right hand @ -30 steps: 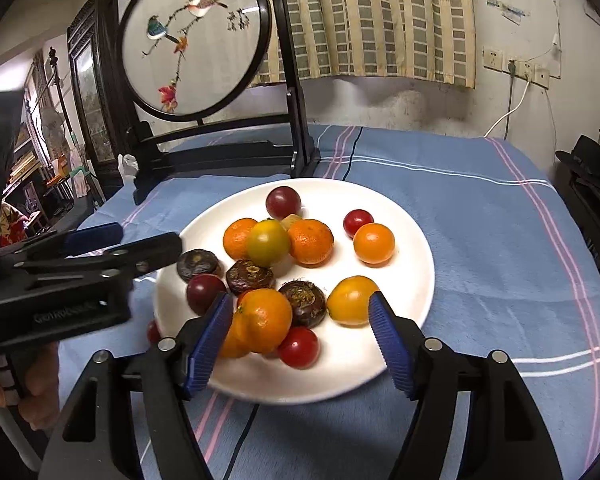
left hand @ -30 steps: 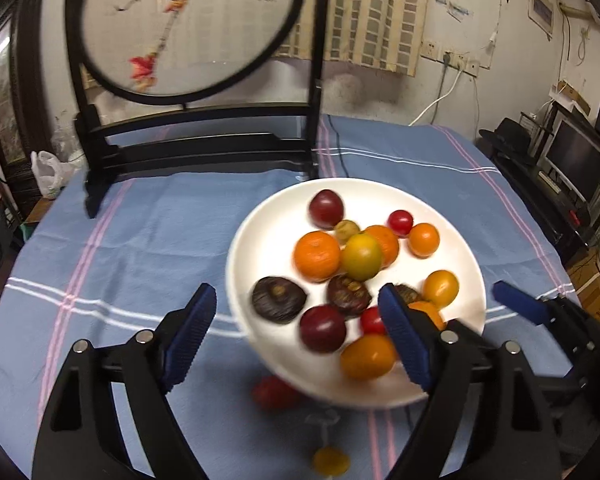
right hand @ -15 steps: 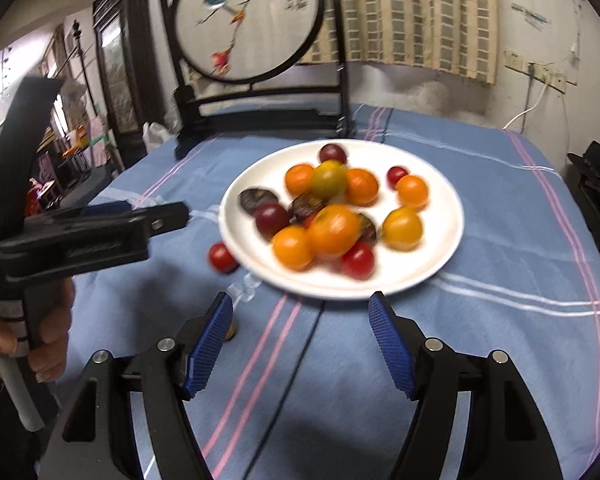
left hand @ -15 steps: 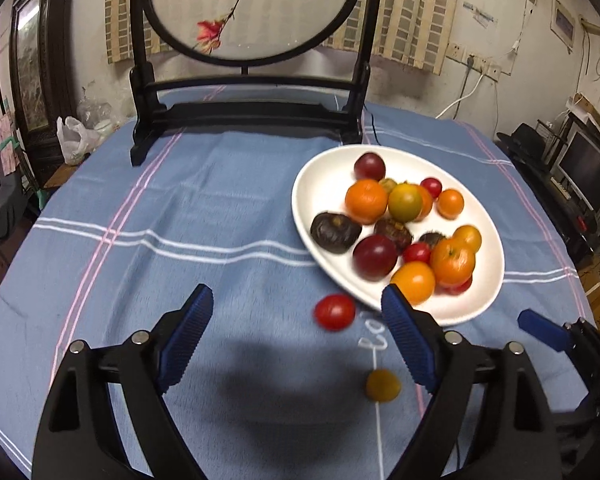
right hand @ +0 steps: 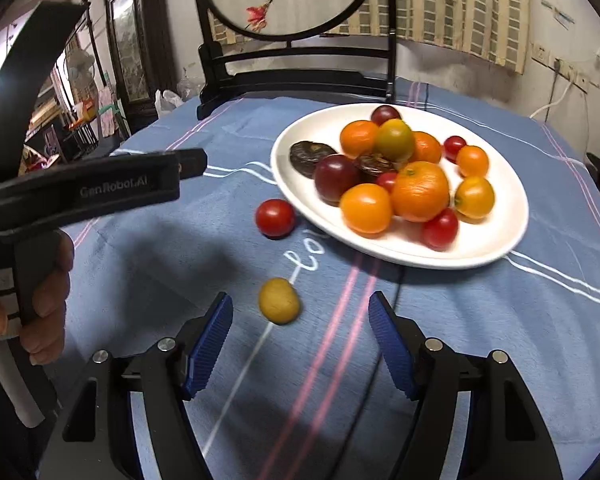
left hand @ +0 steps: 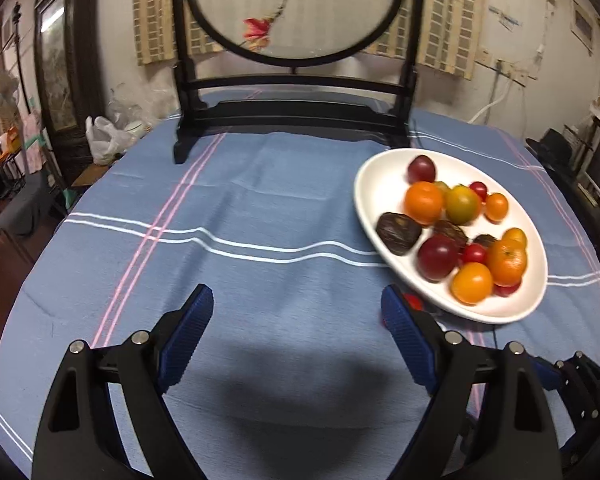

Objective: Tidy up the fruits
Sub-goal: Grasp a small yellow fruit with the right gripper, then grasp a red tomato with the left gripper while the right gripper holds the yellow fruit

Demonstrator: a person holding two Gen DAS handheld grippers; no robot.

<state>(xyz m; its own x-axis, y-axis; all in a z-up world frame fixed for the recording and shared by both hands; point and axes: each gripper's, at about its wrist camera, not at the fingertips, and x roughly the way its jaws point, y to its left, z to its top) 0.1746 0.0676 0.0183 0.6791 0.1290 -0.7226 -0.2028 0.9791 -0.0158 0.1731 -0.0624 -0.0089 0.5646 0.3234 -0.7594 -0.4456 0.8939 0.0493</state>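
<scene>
While most fruits are heaped on the white plate (right hand: 496, 240), a red cherry tomato (right hand: 275, 217) is seen lying on the blue-clothed surface (right hand: 540, 340) just beside the plate's near-left rim, and a small yellow fruit (right hand: 279, 300) lies nearer, apart from it. The right claw (right hand: 300, 340) is held wide open and empty just short of the yellow fruit. The left claw (left hand: 296, 332) is likewise spread open, holding nothing, over bare cloth left of the plate (left hand: 380, 208).
</scene>
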